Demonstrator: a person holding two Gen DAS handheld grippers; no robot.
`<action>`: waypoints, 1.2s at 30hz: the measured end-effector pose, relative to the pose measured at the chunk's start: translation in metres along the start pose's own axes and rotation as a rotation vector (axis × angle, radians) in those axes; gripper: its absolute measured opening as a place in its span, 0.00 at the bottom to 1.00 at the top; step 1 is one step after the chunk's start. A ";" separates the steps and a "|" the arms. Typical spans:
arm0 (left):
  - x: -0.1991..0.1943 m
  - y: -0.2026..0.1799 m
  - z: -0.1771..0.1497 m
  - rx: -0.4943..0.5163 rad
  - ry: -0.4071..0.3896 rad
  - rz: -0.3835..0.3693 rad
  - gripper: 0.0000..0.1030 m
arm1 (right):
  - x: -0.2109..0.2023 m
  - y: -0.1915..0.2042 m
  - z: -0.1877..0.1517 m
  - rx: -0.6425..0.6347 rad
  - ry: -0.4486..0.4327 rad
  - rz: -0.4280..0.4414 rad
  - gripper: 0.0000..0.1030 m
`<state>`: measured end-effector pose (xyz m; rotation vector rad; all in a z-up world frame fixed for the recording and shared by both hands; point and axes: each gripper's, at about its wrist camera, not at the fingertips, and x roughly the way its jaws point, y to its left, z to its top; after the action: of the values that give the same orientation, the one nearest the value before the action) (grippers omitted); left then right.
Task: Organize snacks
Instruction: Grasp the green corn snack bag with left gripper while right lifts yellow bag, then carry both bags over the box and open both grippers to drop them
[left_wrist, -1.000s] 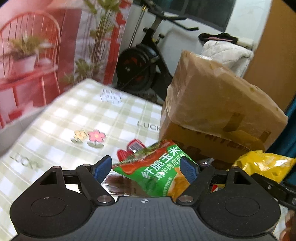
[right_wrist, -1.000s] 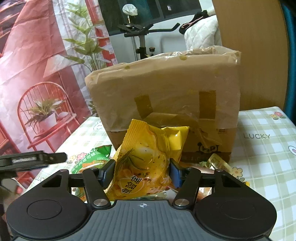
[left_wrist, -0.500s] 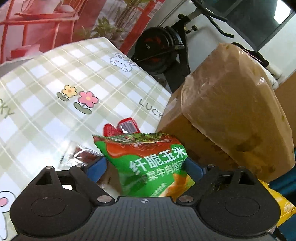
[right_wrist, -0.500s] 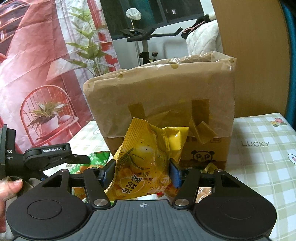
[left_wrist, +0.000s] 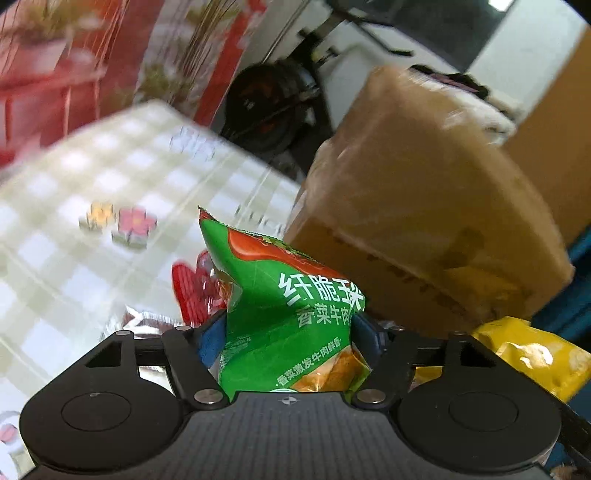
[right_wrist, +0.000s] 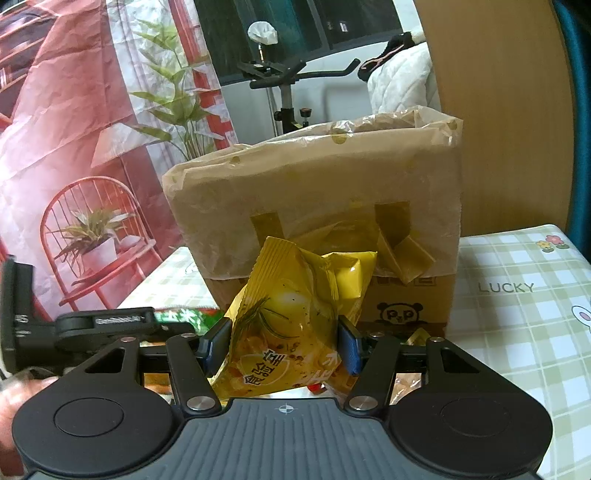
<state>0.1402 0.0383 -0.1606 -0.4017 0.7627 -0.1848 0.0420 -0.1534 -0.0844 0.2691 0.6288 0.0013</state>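
Note:
My left gripper (left_wrist: 286, 334) is shut on a green snack bag (left_wrist: 280, 306) with white Chinese print, held above the table. My right gripper (right_wrist: 282, 345) is shut on a yellow snack bag (right_wrist: 295, 314), lifted in front of a cardboard box (right_wrist: 321, 206) lined with a brownish plastic bag. The box (left_wrist: 417, 221) stands to the right ahead of the left gripper. The yellow bag (left_wrist: 532, 354) shows at the right edge of the left wrist view. The left gripper (right_wrist: 107, 323) and the green bag (right_wrist: 184, 317) show at the left of the right wrist view.
The table has a green checked cloth (left_wrist: 74, 206) with flowers and "LUCKY" print. A red packet (left_wrist: 192, 288) and more snack packets lie below the left gripper. An exercise bike (right_wrist: 284, 81), a red poster backdrop (right_wrist: 74, 147) and a wooden panel (right_wrist: 498, 110) stand behind.
My left gripper has closed tighter on the green bag and lifted it, swinging fast so the view is blurred. My right gripper has risen slightly with the yellow bag, closer to the box.

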 end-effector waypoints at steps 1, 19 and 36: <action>-0.008 -0.004 0.001 0.029 -0.022 0.009 0.70 | -0.001 0.001 0.000 0.002 -0.001 0.000 0.54; -0.112 -0.061 0.043 0.268 -0.307 -0.018 0.70 | -0.083 0.024 0.053 0.018 -0.203 0.104 0.53; -0.078 -0.138 0.121 0.395 -0.333 -0.071 0.70 | -0.034 -0.030 0.186 -0.102 -0.260 -0.014 0.53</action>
<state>0.1674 -0.0292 0.0250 -0.0788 0.3712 -0.3200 0.1202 -0.2312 0.0724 0.1624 0.3711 -0.0152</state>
